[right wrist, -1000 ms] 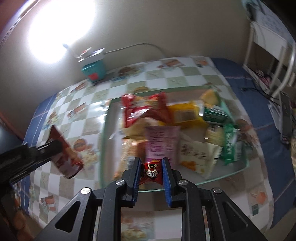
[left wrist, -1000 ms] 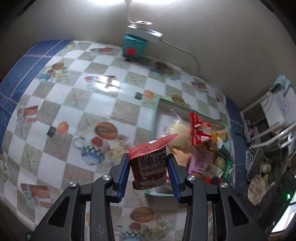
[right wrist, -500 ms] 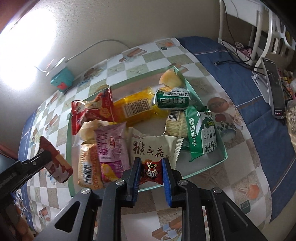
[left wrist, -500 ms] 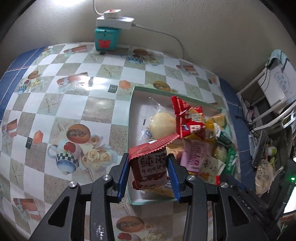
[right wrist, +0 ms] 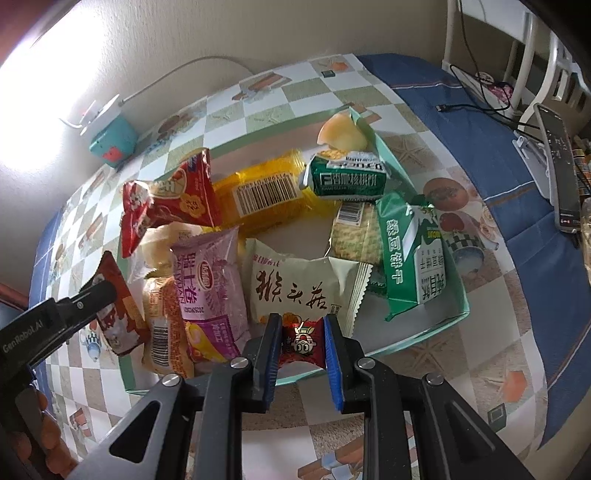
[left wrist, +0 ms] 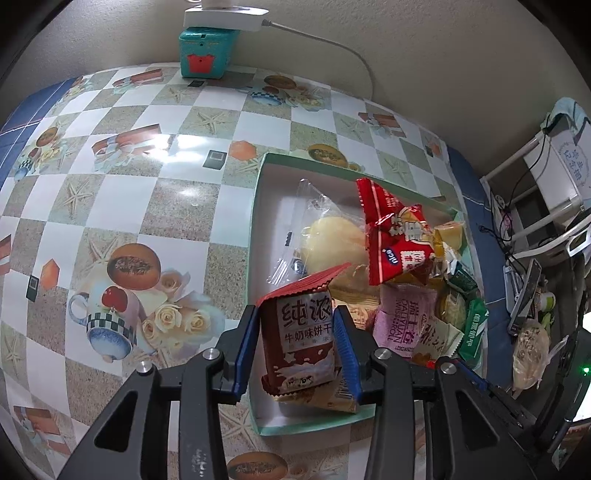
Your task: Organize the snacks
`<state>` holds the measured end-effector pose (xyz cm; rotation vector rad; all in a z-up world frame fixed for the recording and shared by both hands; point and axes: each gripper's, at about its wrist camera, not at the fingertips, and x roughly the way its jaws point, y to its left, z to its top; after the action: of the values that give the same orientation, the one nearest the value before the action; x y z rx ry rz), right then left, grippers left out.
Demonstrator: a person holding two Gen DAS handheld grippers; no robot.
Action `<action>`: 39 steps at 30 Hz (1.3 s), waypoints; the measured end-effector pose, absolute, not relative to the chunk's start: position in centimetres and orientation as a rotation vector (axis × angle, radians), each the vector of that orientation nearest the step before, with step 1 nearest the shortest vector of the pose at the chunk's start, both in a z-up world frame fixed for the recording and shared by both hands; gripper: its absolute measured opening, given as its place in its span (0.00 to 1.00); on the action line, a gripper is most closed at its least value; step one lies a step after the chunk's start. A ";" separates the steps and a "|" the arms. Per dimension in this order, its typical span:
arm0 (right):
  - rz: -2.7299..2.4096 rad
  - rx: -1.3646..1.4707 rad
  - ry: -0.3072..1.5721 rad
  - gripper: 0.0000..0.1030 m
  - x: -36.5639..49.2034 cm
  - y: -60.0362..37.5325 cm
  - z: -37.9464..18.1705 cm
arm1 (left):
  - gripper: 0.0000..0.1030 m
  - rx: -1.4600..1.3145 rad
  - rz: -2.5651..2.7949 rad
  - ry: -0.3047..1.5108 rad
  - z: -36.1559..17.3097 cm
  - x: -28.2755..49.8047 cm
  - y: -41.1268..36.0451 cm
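Note:
My left gripper is shut on a dark red milk biscuit packet and holds it over the near left corner of the pale green tray. My right gripper is shut on a small red candy above the tray's near rim. The tray holds several snack packets: a red one, a yellow one, a purple one, a cream one and green ones. The left gripper with its packet shows at the left of the right wrist view.
The table has a chequered cloth with printed pictures. A teal box with a white power strip stands at the wall. A remote and cables lie on the blue cloth at the right. White shelving stands to the right.
Both grippers have moved closer to the tray, still holding their snacks. The left gripper's packet now hangs over the tray's near left corner.

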<state>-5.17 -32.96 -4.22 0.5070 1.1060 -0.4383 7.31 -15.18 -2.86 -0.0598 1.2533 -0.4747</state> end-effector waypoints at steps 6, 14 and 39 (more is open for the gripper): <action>-0.442 0.510 1.132 0.26 -4.9 -32.8 -4.9 | 0.48 -0.057 -0.463 1.262 -3.0 7.5 -14.8; -0.450 0.512 1.143 0.56 -4.7 -32.7 -5.1 | 0.68 -0.026 -0.433 1.225 -1.7 6.5 -14.2; -0.509 0.396 1.064 1.00 -8.5 -27.9 -2.8 | 0.97 0.150 -0.238 1.145 -2.6 0.4 -9.6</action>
<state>-8.55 -27.94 -2.76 0.3963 1.0638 -0.5088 0.44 -9.63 -2.63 0.1502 1.1446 -0.2376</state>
